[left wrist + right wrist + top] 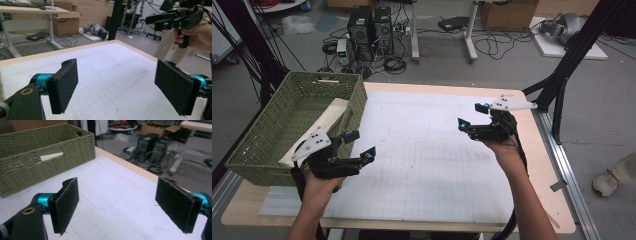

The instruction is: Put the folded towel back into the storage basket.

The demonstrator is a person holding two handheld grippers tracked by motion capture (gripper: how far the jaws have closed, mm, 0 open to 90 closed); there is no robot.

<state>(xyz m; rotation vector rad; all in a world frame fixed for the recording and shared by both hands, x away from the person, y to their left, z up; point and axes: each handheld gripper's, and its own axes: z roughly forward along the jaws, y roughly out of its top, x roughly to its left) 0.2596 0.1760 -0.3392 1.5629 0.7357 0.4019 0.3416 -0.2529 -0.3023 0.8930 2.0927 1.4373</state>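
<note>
My left gripper [360,146] hovers open over the white gridded mat [427,160], just right of a green woven basket [267,145]. A cream folded cloth [324,122] lies in the basket, draped on its right wall. My right gripper [473,116] is held open above the mat's right half, its jaws pointing left. In the left gripper view its own jaws [116,87] stand wide apart with nothing between, and the right gripper [160,21] shows far off in a hand. The right gripper view has its jaws [125,205] apart, empty, facing the basket [37,162].
The mat covers most of a wooden table [542,165]. Black frame posts [569,60] stand at the right and left. Computer towers [372,27], cables and boxes lie on the floor beyond the far edge. A person's shoe [607,182] is at the right.
</note>
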